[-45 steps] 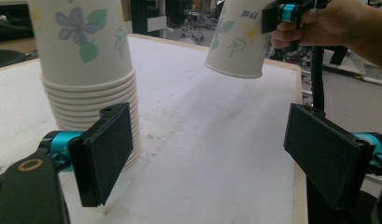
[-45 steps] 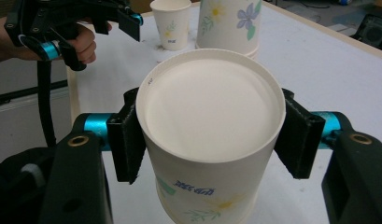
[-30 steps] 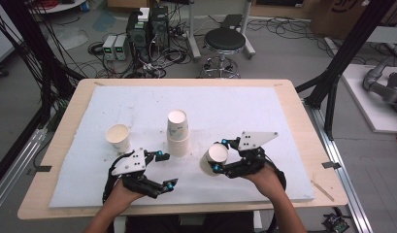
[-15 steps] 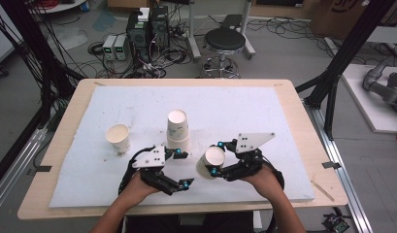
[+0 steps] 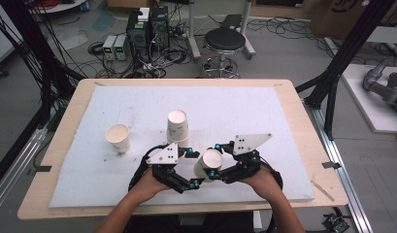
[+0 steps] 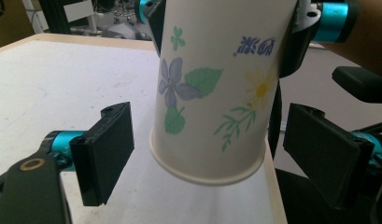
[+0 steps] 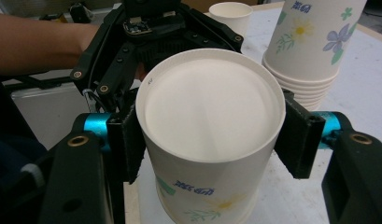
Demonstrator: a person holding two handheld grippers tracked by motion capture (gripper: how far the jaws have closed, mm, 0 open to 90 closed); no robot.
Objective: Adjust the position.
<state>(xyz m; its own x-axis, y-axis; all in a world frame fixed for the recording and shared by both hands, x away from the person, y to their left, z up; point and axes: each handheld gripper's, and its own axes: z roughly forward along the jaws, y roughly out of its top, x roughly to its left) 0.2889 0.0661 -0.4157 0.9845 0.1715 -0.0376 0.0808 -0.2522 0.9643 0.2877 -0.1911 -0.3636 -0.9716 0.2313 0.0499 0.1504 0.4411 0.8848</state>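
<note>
Two grippers are meeting near the front edge of the white-padded table (image 5: 283, 116). We are gripping an upside-down paper cup (image 5: 207, 164) with the right gripper (image 5: 214, 160), its pads pinching the cup's sides just below the base. We are holding the left gripper (image 5: 189, 167) beside it, jaws spread on either side of the cup's rim without touching. Behind them are standing a stack of cups (image 5: 178, 127) and, toward the left edge, a single cup (image 5: 118, 137).
</note>
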